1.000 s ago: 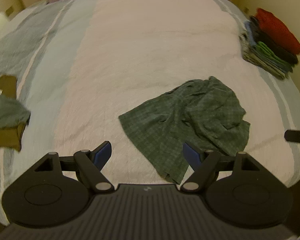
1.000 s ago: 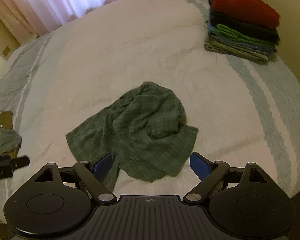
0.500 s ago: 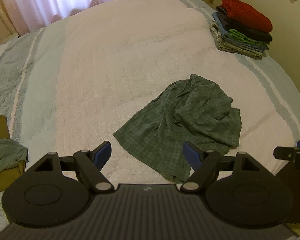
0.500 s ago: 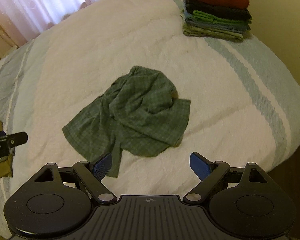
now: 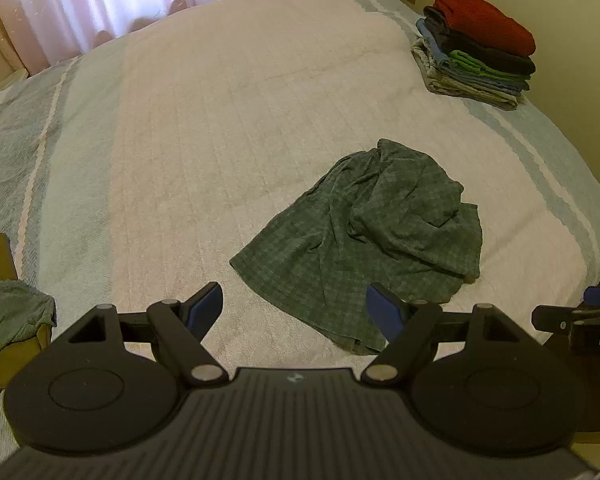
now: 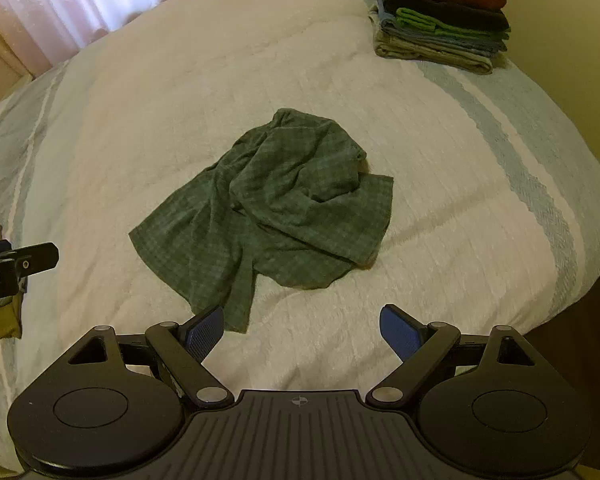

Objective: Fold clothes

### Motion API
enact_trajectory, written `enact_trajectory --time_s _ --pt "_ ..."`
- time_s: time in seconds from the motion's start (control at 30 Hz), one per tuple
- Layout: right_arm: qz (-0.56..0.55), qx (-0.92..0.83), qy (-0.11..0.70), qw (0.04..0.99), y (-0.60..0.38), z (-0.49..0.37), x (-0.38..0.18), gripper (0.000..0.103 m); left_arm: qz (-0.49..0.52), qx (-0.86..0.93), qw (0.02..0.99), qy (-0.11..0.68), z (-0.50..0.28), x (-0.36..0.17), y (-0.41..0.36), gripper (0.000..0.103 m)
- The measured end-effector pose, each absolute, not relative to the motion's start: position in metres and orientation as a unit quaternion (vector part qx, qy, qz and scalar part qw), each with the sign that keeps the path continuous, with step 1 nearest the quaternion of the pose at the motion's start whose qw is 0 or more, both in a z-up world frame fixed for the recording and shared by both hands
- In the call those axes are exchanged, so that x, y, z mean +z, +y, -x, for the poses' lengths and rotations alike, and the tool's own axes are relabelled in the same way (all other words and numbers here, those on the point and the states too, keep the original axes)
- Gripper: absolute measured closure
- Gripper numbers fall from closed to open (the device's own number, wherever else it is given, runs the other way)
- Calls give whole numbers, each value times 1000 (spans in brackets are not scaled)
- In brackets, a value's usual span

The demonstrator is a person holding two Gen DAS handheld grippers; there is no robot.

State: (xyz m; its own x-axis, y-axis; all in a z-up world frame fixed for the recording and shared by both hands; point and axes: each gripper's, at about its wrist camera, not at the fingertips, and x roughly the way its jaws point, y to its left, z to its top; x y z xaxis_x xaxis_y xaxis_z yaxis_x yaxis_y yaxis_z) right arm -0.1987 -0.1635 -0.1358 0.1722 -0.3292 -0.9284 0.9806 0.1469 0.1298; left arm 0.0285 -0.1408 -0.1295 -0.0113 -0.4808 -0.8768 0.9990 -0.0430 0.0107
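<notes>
Both claws hang spread wide and empty above the near edge of the bed [image 6: 440, 128], having drawn back and risen over the last second, so the crumpled green checked garment [image 6: 268, 216] now sits farther off and wholly in frame. The left claw [image 5: 298, 308] has its blue pads over bare bedspread and the garment's near hem; the right claw [image 6: 302, 330] frames the trailing strip of cloth at its left pad. Neither touches fabric. The retreat suggests a pause to size up the garment before a first grasp: it lies unfolded mid-bed, bunched at its far side. At the left edge, unfolded clothes [image 5: 8, 312] wait in a loose heap. No containers appear. Far right, against the wall, 1 stack of folded clothes [image 6: 440, 16] stands, topped in red.
</notes>
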Motion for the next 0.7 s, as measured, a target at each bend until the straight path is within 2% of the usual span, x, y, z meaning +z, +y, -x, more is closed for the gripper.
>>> enact_trajectory --time_s 0.5,0.7 --pt "-407 -473 418 661 -232 277 -160 16 -363 -570 632 380 20 -149 -167 27" --pt "-395 -460 438 664 -279 322 -189 15 -342 -536 651 414 39 -181 -181 27"
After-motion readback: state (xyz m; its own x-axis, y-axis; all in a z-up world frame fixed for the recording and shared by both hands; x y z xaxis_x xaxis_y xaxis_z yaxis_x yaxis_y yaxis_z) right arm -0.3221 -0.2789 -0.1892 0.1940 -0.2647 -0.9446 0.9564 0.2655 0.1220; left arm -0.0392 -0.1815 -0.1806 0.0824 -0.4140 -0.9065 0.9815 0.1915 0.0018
